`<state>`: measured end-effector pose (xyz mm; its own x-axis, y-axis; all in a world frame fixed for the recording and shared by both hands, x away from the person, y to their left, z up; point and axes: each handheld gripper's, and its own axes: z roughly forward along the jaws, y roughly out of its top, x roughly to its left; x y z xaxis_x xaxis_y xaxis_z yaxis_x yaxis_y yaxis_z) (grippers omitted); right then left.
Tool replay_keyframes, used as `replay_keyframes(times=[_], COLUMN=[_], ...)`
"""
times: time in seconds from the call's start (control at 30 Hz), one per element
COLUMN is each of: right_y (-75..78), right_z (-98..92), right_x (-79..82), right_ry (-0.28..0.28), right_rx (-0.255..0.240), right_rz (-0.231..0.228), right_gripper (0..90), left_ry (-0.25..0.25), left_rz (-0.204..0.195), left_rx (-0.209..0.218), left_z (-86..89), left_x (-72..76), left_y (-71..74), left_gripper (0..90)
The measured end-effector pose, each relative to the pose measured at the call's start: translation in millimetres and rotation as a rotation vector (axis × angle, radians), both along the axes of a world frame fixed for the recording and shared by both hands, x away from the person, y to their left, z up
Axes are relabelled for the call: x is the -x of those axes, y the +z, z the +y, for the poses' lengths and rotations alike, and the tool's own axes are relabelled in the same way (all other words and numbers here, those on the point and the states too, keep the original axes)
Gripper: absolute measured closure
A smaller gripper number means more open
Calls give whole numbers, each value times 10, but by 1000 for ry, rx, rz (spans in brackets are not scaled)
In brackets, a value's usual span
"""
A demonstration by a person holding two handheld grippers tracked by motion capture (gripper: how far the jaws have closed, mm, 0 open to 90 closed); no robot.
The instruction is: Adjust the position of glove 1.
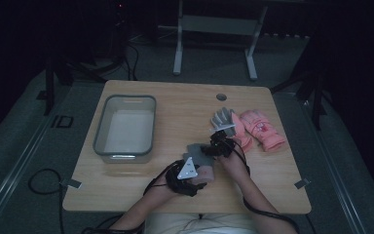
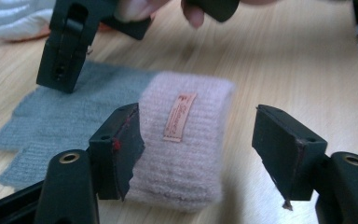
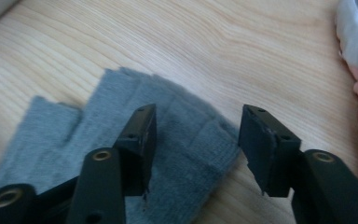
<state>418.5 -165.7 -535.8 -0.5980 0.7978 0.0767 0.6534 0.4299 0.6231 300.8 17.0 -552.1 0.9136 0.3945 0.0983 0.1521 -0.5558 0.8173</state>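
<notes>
Glove [image 2: 121, 121] half under left tongs [image 2: 198, 154], fingertips cut off, right tongs [image 3: 196, 140] blurred

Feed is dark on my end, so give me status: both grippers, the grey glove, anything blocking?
Left gripper open, straddling the pink cuff. Right gripper open over the grey glove, which lies flat on the table. Nothing blocking.

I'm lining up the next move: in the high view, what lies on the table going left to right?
Grey bin → left gripper over the grey glove with the pink cuff → right gripper → grey-and-white glove → pink glove.
</notes>
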Motion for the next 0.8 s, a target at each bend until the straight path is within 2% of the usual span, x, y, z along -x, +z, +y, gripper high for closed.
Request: replay_keyframes(times=[0.1,0.17,0.2,0.23,0.3,0.33,0.4,0.43,0.47,0.6,0.7,0.8], right_y=[-42,-52,-63,-63,-63,-63,-66,-66,-67,-54,-41,-31], right_z=[-27,-37,-52,-54,-49,-47,-48,-48,-52,-20,10,20], right_x=[-24,-33,-51,-54,-44,-34,-18,-18,-12,12,40,64], right_ry=[-11,-12,-13,-4,20,27,28,28,29,33,34,33], right_rx=[-19,-25,-38,-35,-38,-43,-59,-59,-75,-63,-44,-50], right_rz=[33,38,66,64,63,64,71,71,86,77,59,52], right_gripper=[412,409,411,424,510,535,597,597,657,712,731,744], left_ry=[2,0,-2,-4,-9,-9,-15,-15,-17,16,26,48], left_rz=[-2,-10,-15,-34,-70,-70,-105,-105,-114,-184,-205,-165], left_rx=[0,-12,-30,-54,-107,-107,-154,-154,-167,-228,-245,-193], left_z=[0,-3,-26,-49,-96,-96,-127,-127,-132,-165,-187,-146], left_x=[-1,-1,2,18,53,53,84,84,90,105,124,101], left_y=[-32,-34,-39,-41,-39,-39,-41,-41,-42,-41,-37,1], left_gripper=[343,356,358,359,363,363,363,363,371,515,564,681])
